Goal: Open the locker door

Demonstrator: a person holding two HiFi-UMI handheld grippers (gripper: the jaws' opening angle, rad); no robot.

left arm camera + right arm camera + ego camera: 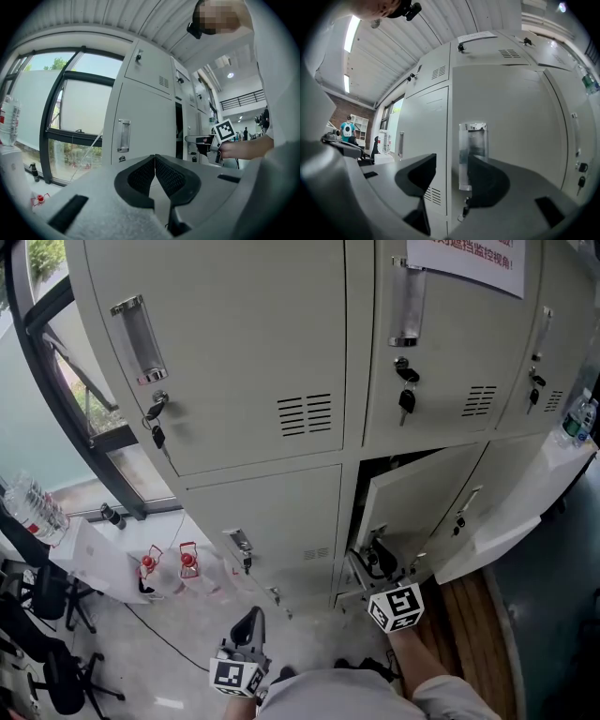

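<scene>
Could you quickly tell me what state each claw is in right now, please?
Left claw: closed, holding nothing.
Right claw: open, with the locker handle seen between its jaws, not gripped.

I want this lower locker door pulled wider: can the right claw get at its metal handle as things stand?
Probably yes. The right claw is open, and the handle shows just ahead, in the gap between its jaws. Nothing stands in the way, though contact cannot be told.
</scene>
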